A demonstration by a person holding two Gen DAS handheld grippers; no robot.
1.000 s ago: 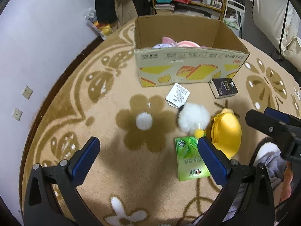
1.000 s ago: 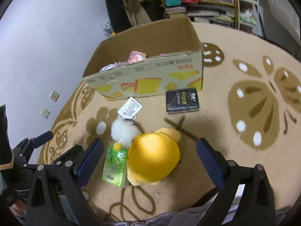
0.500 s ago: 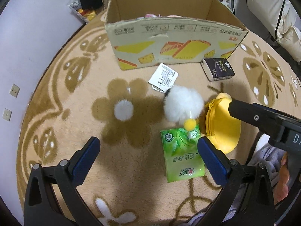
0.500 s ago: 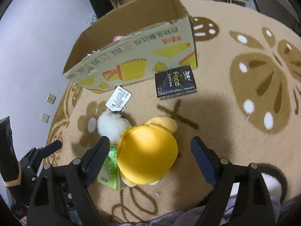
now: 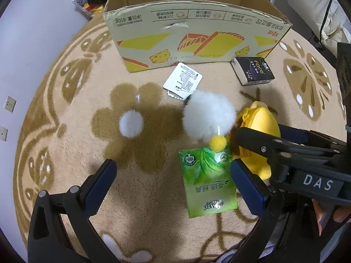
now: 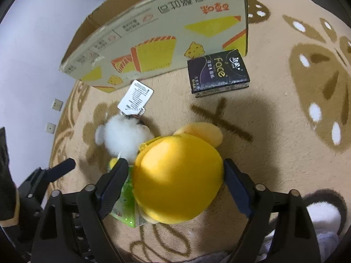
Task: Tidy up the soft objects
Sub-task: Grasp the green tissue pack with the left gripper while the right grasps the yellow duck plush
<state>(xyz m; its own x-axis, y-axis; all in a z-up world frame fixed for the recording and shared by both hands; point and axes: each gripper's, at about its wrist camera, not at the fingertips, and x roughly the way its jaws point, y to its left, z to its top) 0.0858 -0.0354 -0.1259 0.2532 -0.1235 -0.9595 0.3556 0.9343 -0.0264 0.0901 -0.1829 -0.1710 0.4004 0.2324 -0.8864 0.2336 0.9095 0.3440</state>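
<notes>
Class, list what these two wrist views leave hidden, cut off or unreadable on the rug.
- Cardboard box contents: both views, hidden by its front wall.
- Yellow plush face: both views, turned away.
- Green tissue pack: right wrist view, mostly under the plush and right gripper.
- White tag print: too small.

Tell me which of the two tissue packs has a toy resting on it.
The green tissue pack: the white pompom toy overlaps its top edge with its yellow ball, and the yellow plush lies against its side. The dark "face" pack lies alone by the cardboard box.

Left hand-held gripper [image 5: 173,183] open above green tissue pack [image 5: 208,182], white pompom [image 5: 208,117], yellow plush [image 5: 261,129], possibly gripped by right hand-held gripper [image 5: 252,140]
</notes>
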